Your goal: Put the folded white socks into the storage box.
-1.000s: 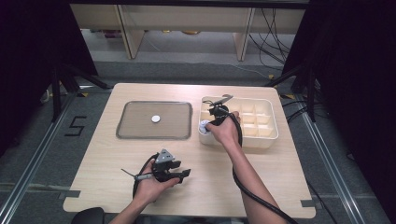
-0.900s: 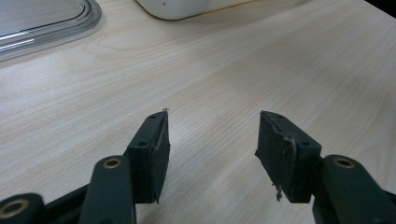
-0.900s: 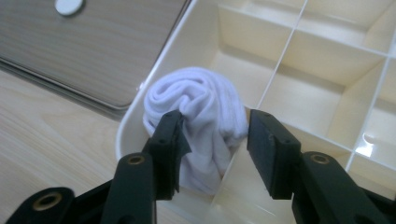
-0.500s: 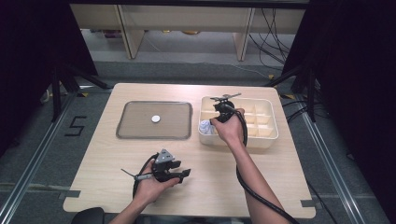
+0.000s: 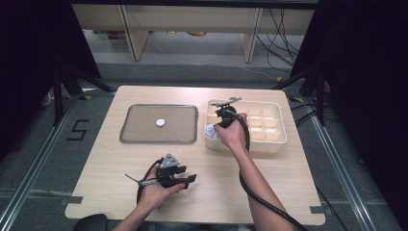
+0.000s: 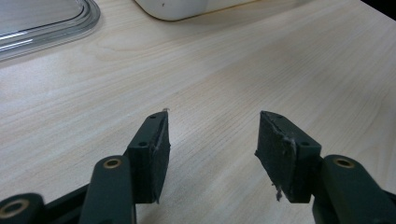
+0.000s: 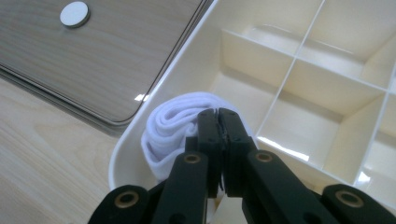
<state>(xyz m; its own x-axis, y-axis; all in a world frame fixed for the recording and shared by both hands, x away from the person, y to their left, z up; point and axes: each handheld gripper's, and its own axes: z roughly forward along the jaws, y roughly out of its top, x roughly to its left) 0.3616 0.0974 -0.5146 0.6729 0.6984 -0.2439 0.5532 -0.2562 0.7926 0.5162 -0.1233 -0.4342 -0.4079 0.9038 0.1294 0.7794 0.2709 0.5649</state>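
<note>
Left of the clear tray (image 5: 144, 137), a taped "5" (image 5: 77, 130) marks the floor; no other writing is readable. A white round disc (image 5: 160, 122) lies near the tray's middle. Nearer the person than the tray, the left gripper (image 6: 211, 140) rests low over bare wood, jaws apart with nothing between. Right of the tray stands the cream divided box (image 5: 279, 144). A rolled white sock (image 7: 170, 128), ribbed and soft, sits in the box's corner compartment nearest the tray. The right gripper (image 7: 218, 114) has just been closing; its jaws are pressed together above the sock, whether pinching fabric I cannot tell.
</note>
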